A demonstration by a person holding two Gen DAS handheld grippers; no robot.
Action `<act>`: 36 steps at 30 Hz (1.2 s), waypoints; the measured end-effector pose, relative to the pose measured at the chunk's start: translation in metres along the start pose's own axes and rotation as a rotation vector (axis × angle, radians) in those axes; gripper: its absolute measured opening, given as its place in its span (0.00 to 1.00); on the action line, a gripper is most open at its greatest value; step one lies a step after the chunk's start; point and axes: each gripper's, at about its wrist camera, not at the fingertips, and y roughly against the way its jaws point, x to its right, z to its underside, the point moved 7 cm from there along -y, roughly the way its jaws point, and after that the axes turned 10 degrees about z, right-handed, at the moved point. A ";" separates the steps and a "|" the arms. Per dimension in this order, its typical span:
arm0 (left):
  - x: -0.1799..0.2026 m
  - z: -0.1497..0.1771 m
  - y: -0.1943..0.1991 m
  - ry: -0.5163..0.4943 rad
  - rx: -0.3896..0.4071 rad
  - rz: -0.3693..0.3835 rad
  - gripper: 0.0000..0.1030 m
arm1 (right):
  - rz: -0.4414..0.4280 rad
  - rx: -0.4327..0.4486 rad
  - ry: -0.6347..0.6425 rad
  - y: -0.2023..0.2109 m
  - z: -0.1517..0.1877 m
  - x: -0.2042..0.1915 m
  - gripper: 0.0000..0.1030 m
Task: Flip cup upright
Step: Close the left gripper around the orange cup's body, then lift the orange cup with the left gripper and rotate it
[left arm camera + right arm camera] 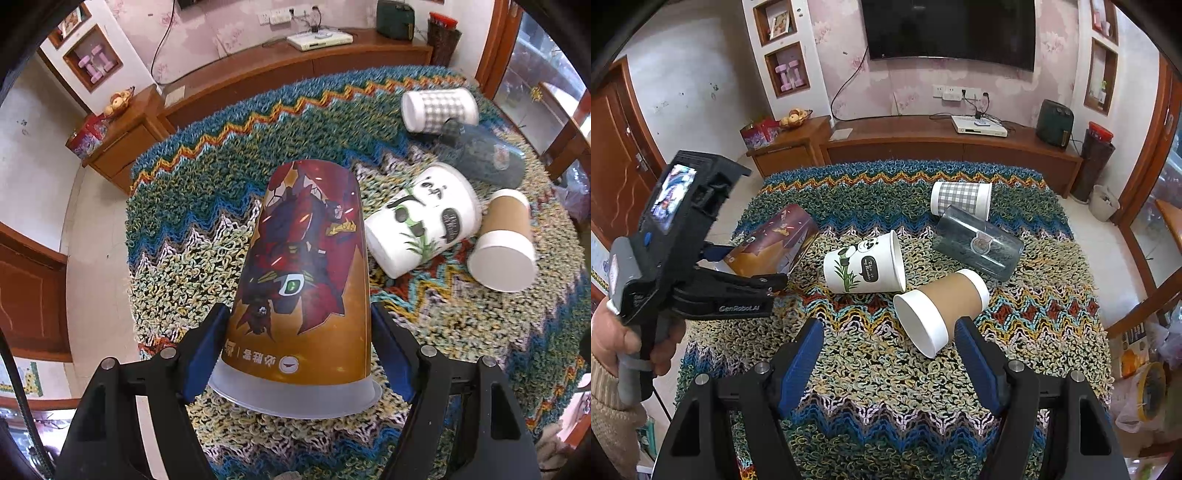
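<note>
Cup (301, 266) on its side at 9 o'clock of the rug (886, 406), left gripper (297, 354) clamped near its rim. Rotate slowly, keep squeeze light, set base down flat. Right gripper (888, 354) wide, holding nothing, near brown cup (942, 306).

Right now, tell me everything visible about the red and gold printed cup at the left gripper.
The printed cup is tall and tapered, looks like plastic, with a red robot graphic on gold and a clear flared rim. It is tilted, rim toward the left gripper, base pointing away over the woven mat. The blue fingers flank its lower wall, apparently gripping it. It touches no other cup.
</note>
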 end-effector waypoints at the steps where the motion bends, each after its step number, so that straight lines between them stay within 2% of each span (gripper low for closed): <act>1: 0.002 0.001 0.003 -0.011 0.010 0.004 0.76 | 0.000 0.001 0.001 0.001 0.000 0.000 0.72; 18: 0.067 0.050 0.058 -0.197 0.085 0.015 0.76 | 0.024 0.003 -0.020 0.023 0.023 0.014 0.72; 24: 0.088 0.067 0.075 -0.292 0.113 0.001 0.76 | 0.042 0.013 -0.039 0.037 0.036 0.026 0.72; 32: 0.134 0.098 0.072 -0.541 0.097 0.036 0.76 | 0.075 -0.003 -0.087 0.044 0.056 0.052 0.72; 36: 0.159 0.115 0.057 -0.685 0.057 0.065 0.76 | 0.095 -0.024 -0.105 0.040 0.068 0.065 0.72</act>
